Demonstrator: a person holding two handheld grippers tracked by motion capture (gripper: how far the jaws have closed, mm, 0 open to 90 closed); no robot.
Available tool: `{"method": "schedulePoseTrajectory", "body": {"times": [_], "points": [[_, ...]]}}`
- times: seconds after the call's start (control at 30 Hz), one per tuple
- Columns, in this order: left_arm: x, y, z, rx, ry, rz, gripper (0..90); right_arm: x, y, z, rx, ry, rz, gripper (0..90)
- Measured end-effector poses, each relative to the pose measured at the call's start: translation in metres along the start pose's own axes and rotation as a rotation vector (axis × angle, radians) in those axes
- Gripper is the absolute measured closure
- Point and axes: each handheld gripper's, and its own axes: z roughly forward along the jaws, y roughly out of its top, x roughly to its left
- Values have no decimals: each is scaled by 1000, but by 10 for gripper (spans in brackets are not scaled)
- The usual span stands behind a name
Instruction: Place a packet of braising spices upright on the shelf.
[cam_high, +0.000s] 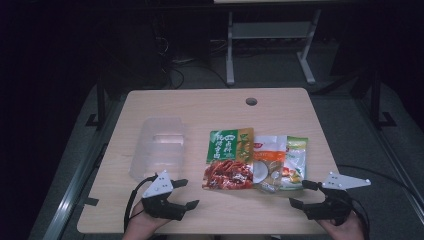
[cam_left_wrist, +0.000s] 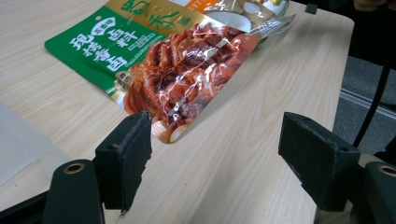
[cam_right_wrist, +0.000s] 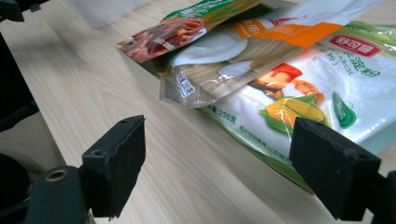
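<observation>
Three overlapping packets lie mid-counter, long axes running near to far. The left gripper (cam_high: 186, 193), jaws spread and empty, sits just near-left of the red-and-green sauce packet (cam_high: 229, 159); the right gripper (cam_high: 303, 194), likewise spread, faces the starch packet (cam_high: 295, 160).

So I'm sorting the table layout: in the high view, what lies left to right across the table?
Clear plastic container → green and red seasoning packet → orange and white packet → green and white starch packet.

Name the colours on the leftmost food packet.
Green and gold above a red meat picture, clearest in the left gripper view.
</observation>
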Motion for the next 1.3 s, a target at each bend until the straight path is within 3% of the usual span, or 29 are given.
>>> {"method": "schedulePoseTrajectory", "body": {"times": [0.33, 0.5, 0.7, 0.93, 1.03, 1.17, 1.3], "points": [[1, 0, 4, 11, -4, 6, 258, -6, -4, 0, 0, 1, 36, 166], [-4, 6, 6, 5, -5, 33, 285, -5, -2, -1, -4, -7, 23, 157], [-8, 13, 14, 10, -50, 23, 321, -4, 12, -1, -10, 29, 34, 146], [-8, 25, 21, 14, -54, 33, 356, 2, 31, 7, 10, 60, -9, 140], [-6, 30, 24, 23, -52, 40, 357, 1, 39, 12, 22, 61, 1, 141], [2, 37, 27, 9, -56, 9, 354, -1, 51, 15, 17, 77, -6, 142], [4, 45, 34, 0, -51, 14, 361, -3, 64, 22, 34, 83, -29, 144]]}}
